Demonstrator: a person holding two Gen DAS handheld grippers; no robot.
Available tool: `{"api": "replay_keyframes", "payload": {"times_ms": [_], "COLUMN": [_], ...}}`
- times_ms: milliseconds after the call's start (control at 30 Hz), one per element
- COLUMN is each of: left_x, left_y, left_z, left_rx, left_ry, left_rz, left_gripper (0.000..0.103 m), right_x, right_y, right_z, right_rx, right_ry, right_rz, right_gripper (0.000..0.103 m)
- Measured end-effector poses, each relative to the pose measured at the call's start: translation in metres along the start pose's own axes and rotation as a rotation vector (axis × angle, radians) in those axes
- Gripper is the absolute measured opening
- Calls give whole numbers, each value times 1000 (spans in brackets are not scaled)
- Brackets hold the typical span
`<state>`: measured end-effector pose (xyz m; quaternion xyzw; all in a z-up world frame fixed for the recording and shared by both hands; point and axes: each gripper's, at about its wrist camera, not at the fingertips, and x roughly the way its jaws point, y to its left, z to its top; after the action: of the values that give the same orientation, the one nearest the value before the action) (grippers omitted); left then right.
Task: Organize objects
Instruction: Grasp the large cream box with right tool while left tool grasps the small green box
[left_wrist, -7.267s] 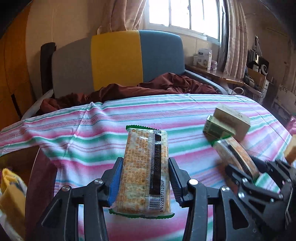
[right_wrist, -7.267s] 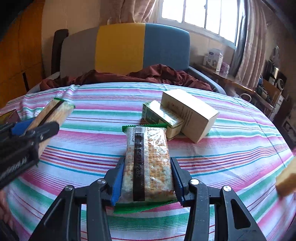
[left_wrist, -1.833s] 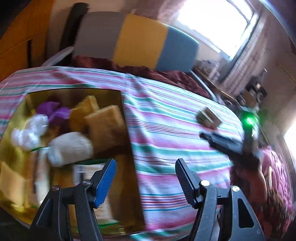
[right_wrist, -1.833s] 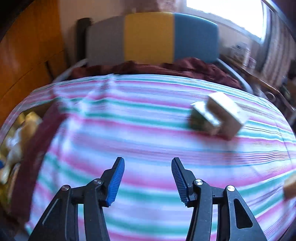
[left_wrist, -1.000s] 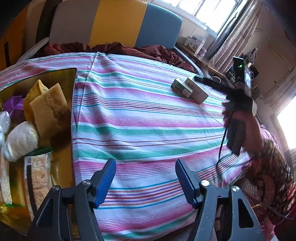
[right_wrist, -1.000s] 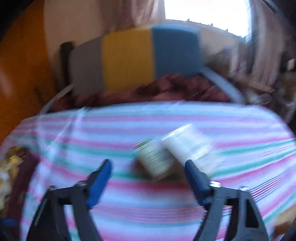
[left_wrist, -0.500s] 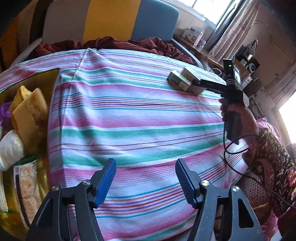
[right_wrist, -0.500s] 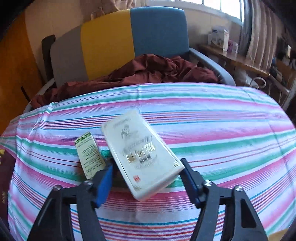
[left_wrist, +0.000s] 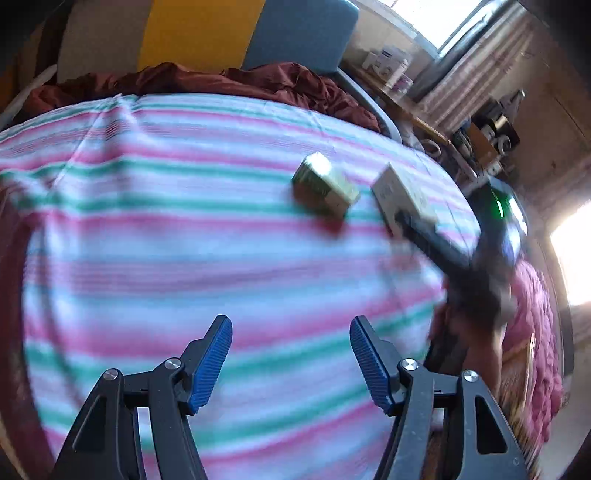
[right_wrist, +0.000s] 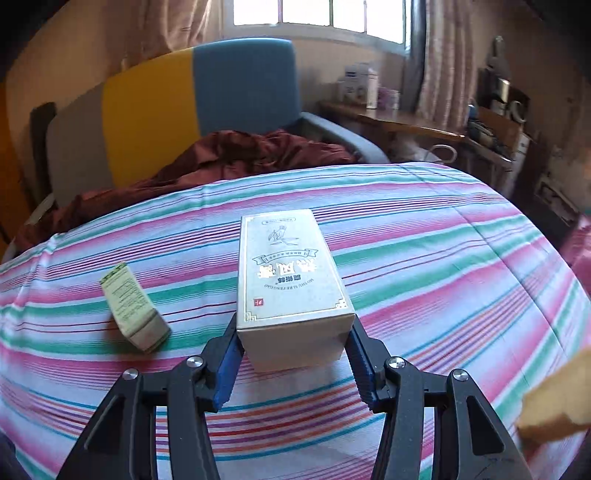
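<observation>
Since half a second earlier the white box has been squared up between the jaws of the right gripper, which are closing with both pads at its near end; its long axis is now aligned with the jaws, running from lower centre of the frame up toward the chair; the printed face is turned upward. It lies on the striped desk; the green box lies apart at its left, angled. The left gripper is held spread, nothing between its jaws.
</observation>
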<state>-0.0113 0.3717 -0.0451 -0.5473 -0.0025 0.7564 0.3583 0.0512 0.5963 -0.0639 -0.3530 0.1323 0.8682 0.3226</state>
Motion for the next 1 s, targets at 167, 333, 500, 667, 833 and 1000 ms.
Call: {"api": "replay_keyframes", "payload": {"times_ms": [167,333,500,667,833,1000], "left_x": [36,72,113,123,108,114], "left_y": [-23,-40,-48,-53,-41,-36], "left_z": [52,95,123,114,108,111], "left_rx": [-63,-106,-108,32,83,101], "left_ry": [-10,-5,44,56,-8,-23], "left_rz": [-9,14,82,133,195,238], "left_gripper": [68,69,69,65,65,65], "right_x": [-1,0,4,4,4,12], "right_y": [-5,-10,-10,-12,-10,-11], "right_z": [-2,-5,-6,-6,-6,-6], "right_rx": [23,45,49,55,46,45], "right_ry": [-13,-3,-2,-3,-4,28], "right_rz": [-5,-1,-1,7,1,11], "right_gripper": [53,53,53,53,53,53]}}
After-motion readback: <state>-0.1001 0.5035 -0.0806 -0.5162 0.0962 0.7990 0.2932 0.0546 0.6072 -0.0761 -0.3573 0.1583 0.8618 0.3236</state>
